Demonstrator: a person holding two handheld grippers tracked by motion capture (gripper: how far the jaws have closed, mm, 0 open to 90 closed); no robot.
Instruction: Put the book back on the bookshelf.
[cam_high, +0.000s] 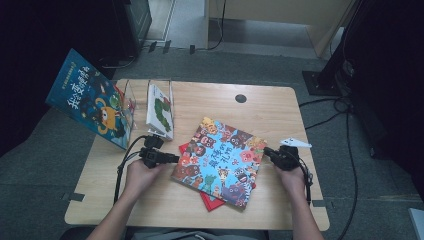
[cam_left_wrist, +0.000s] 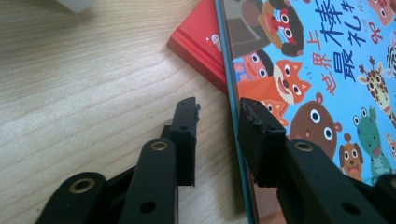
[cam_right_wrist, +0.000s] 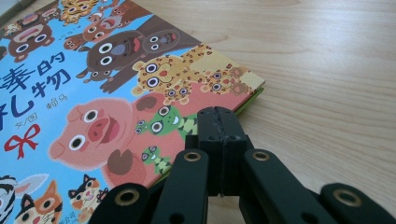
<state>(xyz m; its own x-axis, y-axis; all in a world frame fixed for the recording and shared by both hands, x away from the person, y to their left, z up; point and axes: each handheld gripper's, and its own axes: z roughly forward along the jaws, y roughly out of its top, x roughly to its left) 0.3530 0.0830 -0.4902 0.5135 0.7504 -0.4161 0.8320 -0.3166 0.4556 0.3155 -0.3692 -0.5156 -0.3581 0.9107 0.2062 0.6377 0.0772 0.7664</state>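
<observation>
The animal picture book (cam_high: 220, 159) lies flat on the worktop (cam_high: 280, 112), askew atop a red book (cam_left_wrist: 198, 44); the left tongs (cam_left_wrist: 218, 114) stand parted astride its edge, apparently without pressing it; the right tongs (cam_right_wrist: 218, 122) rest closed at the opposite edge, probably steadying it against sliding.

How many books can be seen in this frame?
4. The animal-cover book lies mid-table on a red book; a white book stands in the clear rack; a blue book leans at the table's left edge. The rack may hide more.
</observation>
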